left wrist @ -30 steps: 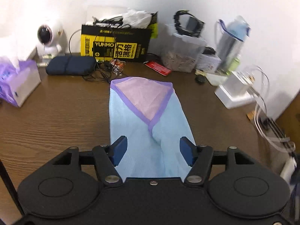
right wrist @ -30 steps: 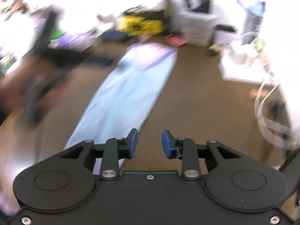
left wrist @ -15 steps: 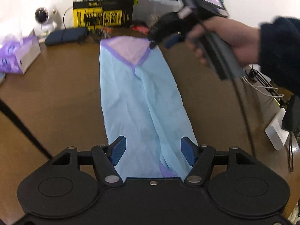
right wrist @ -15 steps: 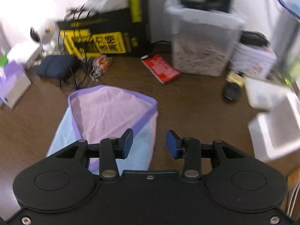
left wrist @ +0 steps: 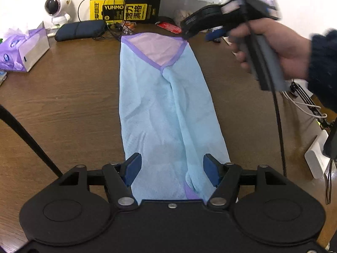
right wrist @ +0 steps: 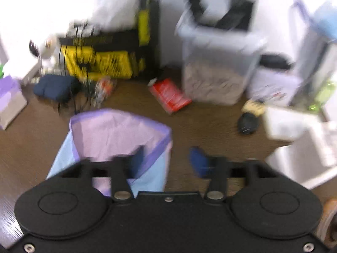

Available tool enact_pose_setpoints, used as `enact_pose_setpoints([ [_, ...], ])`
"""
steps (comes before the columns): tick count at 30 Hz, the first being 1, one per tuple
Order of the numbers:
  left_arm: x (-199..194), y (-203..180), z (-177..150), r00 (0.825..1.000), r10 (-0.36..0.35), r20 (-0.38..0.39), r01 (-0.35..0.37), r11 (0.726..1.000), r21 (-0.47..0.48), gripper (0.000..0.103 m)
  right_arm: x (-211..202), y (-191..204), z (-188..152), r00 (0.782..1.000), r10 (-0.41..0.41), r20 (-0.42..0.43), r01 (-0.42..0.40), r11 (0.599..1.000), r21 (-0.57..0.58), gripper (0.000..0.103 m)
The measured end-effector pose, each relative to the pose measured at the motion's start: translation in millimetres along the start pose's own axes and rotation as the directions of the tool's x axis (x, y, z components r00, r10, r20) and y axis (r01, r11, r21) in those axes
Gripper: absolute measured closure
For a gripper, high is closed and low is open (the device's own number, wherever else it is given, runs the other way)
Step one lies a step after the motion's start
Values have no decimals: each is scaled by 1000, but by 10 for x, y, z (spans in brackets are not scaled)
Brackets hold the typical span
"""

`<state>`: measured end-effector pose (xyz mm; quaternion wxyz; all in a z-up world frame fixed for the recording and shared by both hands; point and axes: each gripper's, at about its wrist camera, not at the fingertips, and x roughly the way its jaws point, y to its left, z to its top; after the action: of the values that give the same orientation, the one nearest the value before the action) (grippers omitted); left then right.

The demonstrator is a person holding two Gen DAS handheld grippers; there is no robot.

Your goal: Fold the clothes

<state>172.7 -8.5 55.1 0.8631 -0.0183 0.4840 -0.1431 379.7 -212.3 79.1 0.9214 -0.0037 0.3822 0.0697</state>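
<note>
A long light-blue garment (left wrist: 168, 113) lies flat on the brown table (left wrist: 63, 105), stretching straight away from the spread-open left gripper (left wrist: 171, 169) at its near hem toward the open right gripper (right wrist: 166, 160) above its far purple-trimmed end.

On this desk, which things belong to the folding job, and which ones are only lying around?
Belong to the job:
- light blue garment with purple trim, lying flat and long
- left gripper, jaws open over its near end
- right gripper, jaws open at its far end

Only lying around:
- tissue box
- yellow-black box
- dark pouch
- small camera
- red packet
</note>
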Motion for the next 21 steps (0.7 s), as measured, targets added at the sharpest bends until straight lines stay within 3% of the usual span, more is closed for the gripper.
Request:
enact_pose_setpoints([
  [3, -55, -12, 31, 1000, 19, -11, -19, 1000, 15, 39, -390, -98, -109, 998, 23, 59, -23, 1000, -17, 34],
  [7, -175, -36, 75, 995, 91, -31, -90, 996, 28, 39, -934, -82, -442, 998, 19, 56, -11, 990, -143, 34],
  [12, -377, -36, -16, 993, 115, -33, -113, 992, 55, 37, -1581, 152, -992, 992, 127, 1, -119, 925, -360, 34],
  [14, -456, -51, -127, 995, 101, -18, -99, 989, 112, 34, -1835, 319, -1335, 981, 188, -43, -184, 849, -496, 34],
  [17, -556, -73, -343, 999, 42, -9, -39, 978, 204, 34, -2092, 505, -1779, 961, 252, -115, -269, 750, -604, 34],
  [18, -604, -77, -446, 1000, 8, -12, -5, 971, 239, 34, -2139, 538, -1864, 956, 263, -133, -287, 729, -621, 34],
  [21, -764, -79, -820, 994, -101, -40, 108, 928, 357, 33, -2332, 696, -2229, 921, 301, -245, -383, 602, -701, 34],
])
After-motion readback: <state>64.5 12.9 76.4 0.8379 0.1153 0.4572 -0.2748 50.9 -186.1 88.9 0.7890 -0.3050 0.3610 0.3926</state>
